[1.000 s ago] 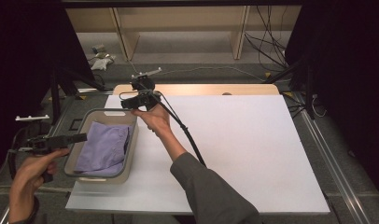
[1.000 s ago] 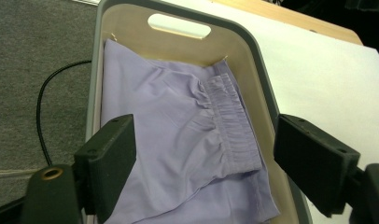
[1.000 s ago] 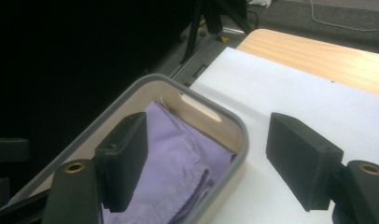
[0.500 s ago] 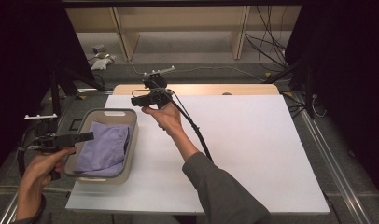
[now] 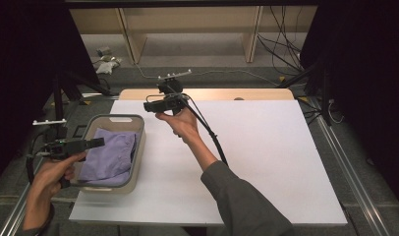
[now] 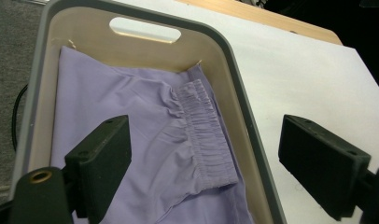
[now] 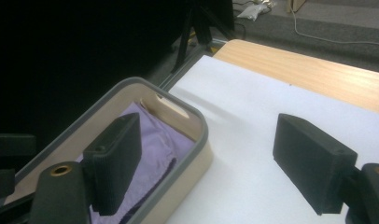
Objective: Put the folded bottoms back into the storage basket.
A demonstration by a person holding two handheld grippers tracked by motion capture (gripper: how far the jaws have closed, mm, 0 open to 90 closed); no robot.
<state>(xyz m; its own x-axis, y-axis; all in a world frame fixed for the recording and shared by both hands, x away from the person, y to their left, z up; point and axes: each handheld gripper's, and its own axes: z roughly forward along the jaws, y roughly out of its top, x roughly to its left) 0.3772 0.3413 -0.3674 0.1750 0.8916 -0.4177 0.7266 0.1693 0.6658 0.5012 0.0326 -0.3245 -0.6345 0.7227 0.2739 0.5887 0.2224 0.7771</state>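
Lavender garment (image 6: 145, 140), elastic waistband (image 6: 204, 130) showing, lies folded inside the grey-rimmed tray (image 5: 137, 147) at the left of the high view; that is where your work sits.

Left gripper (image 5: 92, 143): your jaws stand wide apart with nothing between them. In the left gripper view they frame the cloth and the tray's right wall, one jaw over the fabric at lower left, the other over the white mat (image 6: 318, 74) at lower right. From above, the tips hang over the tray's left rim, above the cloth. No contact that I can make out.

Right gripper (image 5: 149, 105): also spread wide and empty. You hold it raised at upper centre of the high view, well apart from the tray, pointing left toward it. The right gripper view puts the tray's near corner (image 7: 197, 135) between your jaws at lower left, with the wooden table edge (image 7: 318, 74) across the upper right.

Progress, as judged: the garment looks neatly placed in the tray and neither tool has a grip. Either the deposit is finished and you are clear, or a pick-up has not begun; the frames alone don't settle which. If lifting is meant, everything is left: descend, pinch, raise.
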